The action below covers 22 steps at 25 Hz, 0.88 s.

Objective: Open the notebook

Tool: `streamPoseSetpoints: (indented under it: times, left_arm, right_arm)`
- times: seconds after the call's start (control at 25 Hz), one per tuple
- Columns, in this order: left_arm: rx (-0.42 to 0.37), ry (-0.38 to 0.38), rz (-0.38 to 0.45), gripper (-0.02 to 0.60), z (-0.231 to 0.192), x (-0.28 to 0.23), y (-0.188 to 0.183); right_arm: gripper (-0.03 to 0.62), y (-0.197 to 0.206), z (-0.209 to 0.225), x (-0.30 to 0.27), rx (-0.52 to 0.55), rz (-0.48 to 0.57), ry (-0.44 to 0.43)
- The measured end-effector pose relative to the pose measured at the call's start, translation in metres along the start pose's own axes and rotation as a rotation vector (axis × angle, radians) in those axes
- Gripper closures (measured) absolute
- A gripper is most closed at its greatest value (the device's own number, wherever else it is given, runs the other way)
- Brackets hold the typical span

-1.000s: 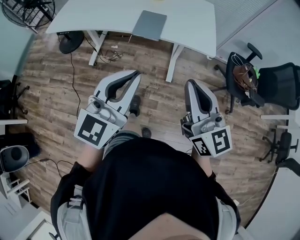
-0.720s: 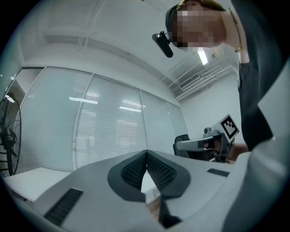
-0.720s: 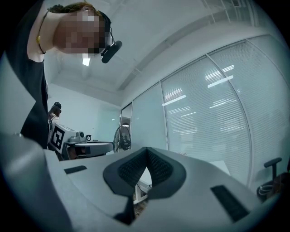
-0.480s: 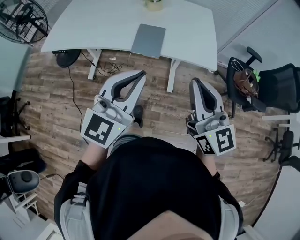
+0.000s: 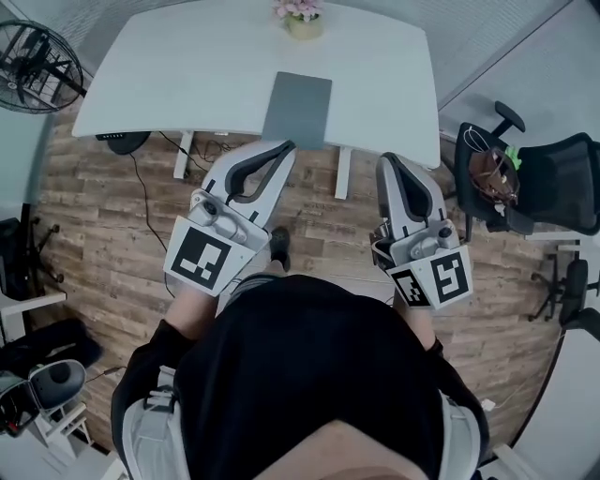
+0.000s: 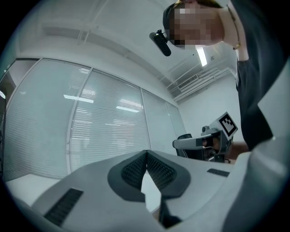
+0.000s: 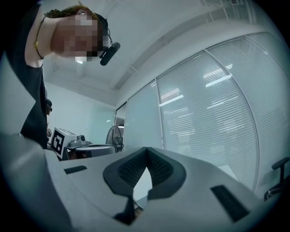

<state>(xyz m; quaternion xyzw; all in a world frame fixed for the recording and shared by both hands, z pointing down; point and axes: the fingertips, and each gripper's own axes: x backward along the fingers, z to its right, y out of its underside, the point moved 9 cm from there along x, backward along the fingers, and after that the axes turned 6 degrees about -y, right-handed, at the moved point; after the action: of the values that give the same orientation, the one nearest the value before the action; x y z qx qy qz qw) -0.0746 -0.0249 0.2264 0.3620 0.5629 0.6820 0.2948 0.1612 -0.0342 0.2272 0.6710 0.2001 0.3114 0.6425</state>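
Now | left claw (image 5: 286, 146) closed, empty | right claw (image 5: 384, 159) closed, empty | both nearer closed notebook (image 5: 298, 110) than before

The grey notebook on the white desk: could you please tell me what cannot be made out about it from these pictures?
- Flat grey notebook: head view, too small to tell spine from opening edge; part of its near edge is hidden by the left gripper.
- Both gripper views: aimed up at window blinds, so neither notebook nor white desk shows.
- Pink flower pot: head view, cut off by top edge.
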Motion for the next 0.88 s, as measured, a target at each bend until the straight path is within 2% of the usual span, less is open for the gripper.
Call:
streamPoseSetpoints:
  times: [0.56,0.88]
  left_arm:
    - [-0.006,0.062,-0.015,0.572,-0.07,-0.056,0.018]
    - [0.006,0.105,-0.024,0.572,-0.09,-0.081,0.031]
  right_arm:
    - [0.589,0.004,0.038,-0.067,0.0,0.022,0.057]
    - [0.589,0.012,0.056,-0.086,0.002,0.02,0.09]
